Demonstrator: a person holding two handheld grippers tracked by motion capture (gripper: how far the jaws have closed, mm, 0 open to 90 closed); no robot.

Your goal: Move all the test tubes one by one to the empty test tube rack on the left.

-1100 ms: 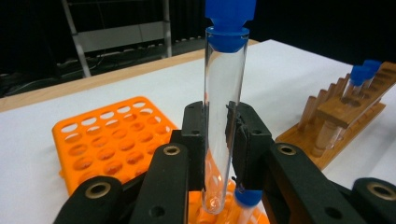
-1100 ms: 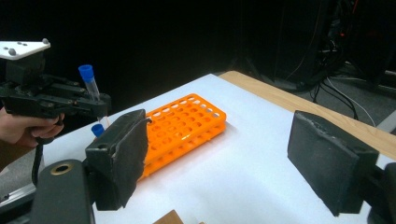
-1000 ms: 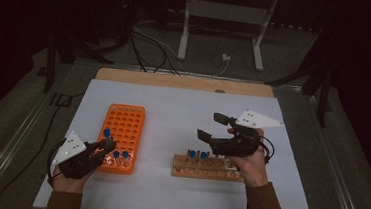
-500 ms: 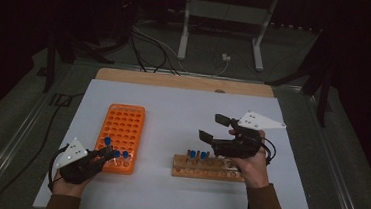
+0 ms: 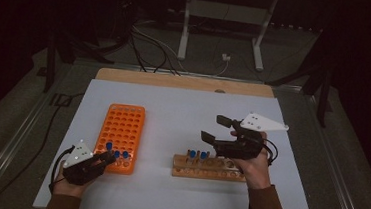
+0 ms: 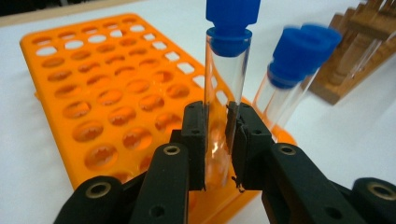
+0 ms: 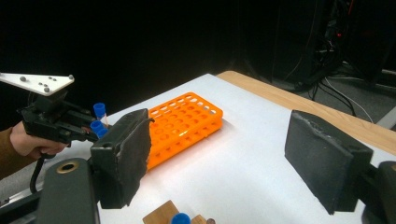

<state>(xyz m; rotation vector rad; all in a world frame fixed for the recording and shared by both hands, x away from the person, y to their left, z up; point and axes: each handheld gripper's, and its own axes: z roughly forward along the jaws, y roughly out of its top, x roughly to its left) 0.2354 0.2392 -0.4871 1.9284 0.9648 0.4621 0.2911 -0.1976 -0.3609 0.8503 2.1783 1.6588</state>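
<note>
The left gripper (image 6: 215, 140) was clenched on the clear shaft of a blue-capped tube (image 6: 223, 93), standing upright over the near end of the orange rack (image 6: 93, 93). Light, slick and probably brittle, it seemed best pinched mid-shaft, gently. The right gripper (image 7: 219, 158) hung released above the wooden rack (image 5: 208, 167).

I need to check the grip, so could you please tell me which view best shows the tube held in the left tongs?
The left gripper view: the clear blue-capped tube fills it, clamped between the left tongs. The high view and right gripper view show little more than blue caps there.
</note>
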